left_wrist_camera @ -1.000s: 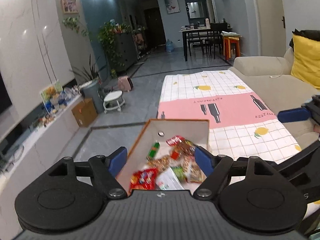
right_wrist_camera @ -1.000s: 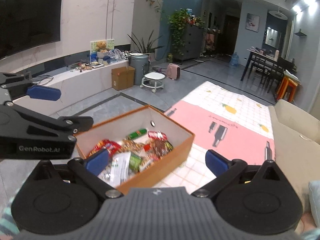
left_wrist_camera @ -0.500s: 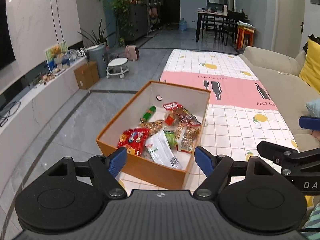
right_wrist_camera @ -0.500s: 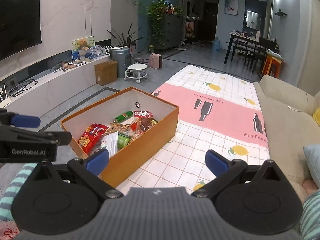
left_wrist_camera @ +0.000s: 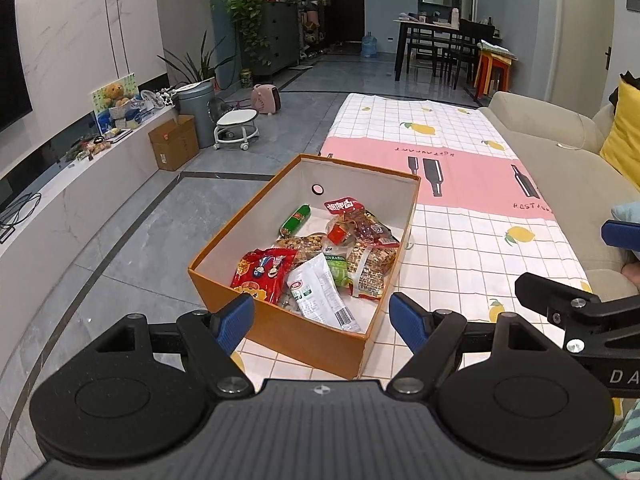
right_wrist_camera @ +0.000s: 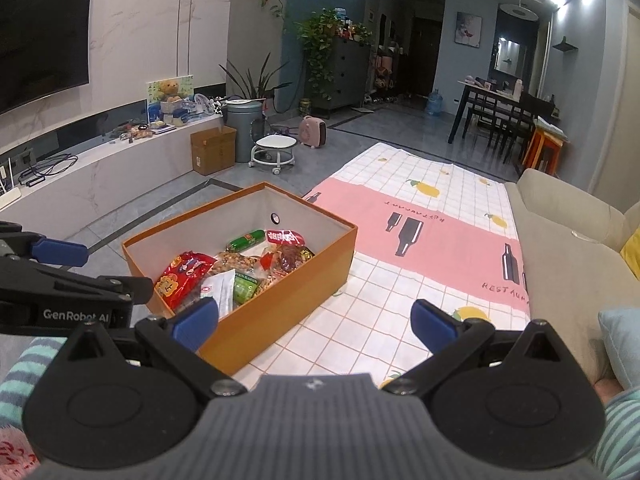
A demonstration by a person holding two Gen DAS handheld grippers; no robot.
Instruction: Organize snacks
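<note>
On the checked tablecloth (left_wrist_camera: 472, 256) stands the orange box (left_wrist_camera: 288, 332), snack packets (left_wrist_camera: 316, 264) heaped inside, likely gathered for sorting. Just short of the box, the left gripper (left_wrist_camera: 322, 318) and right gripper (right_wrist_camera: 314, 320) hover, both spread wide and empty, apparently ready to reach in.

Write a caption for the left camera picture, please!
Open left gripper faces an orange cardboard box of snack packets.

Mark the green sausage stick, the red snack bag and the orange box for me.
green sausage stick (left_wrist_camera: 295, 217), left wrist view, middle of its wrapper.
red snack bag (left_wrist_camera: 262, 274), left wrist view, centre of its printed front.
orange box (right_wrist_camera: 276, 312), right wrist view, its outer side wall.
</note>
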